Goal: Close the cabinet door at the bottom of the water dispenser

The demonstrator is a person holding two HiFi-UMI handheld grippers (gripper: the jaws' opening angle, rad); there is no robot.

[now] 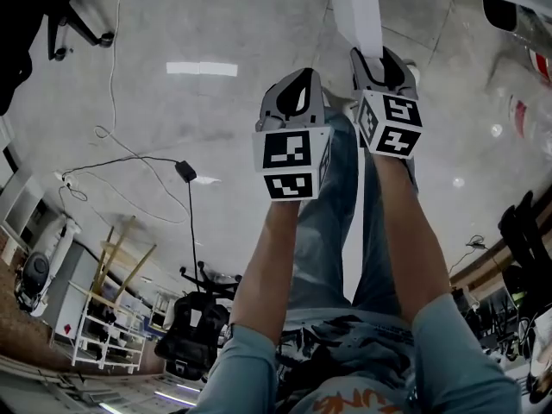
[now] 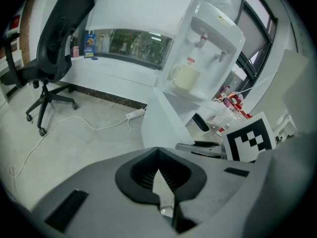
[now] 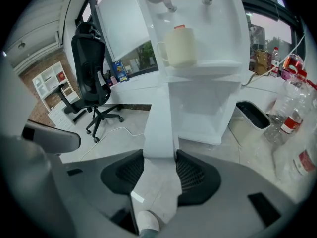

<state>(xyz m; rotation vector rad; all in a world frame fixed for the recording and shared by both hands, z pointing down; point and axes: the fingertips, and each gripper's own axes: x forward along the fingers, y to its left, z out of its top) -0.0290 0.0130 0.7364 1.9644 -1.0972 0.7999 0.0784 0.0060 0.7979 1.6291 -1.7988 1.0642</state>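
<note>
The white water dispenser (image 3: 198, 29) stands ahead with a cream mug (image 3: 179, 46) on its ledge. Below the ledge the cabinet (image 3: 208, 108) is open. Its white door (image 3: 159, 118) swings out toward me, edge-on. My right gripper (image 3: 160, 155) is open, and its fingertips closely flank the door's free edge; I see no clear press. In the head view the door (image 1: 358, 11) ends at the right gripper (image 1: 379, 56). The left gripper (image 1: 300, 76) hangs just beside it, shut and empty. In its own view the left gripper (image 2: 163, 182) points at the door (image 2: 158, 118).
A black office chair (image 3: 91, 78) stands to the left, with a cable and power strip (image 2: 134, 114) on the floor. A dark-lined bin (image 3: 252, 115) and several plastic bottles (image 3: 290, 113) sit right of the dispenser. My legs and a shoe (image 3: 147, 224) are below the grippers.
</note>
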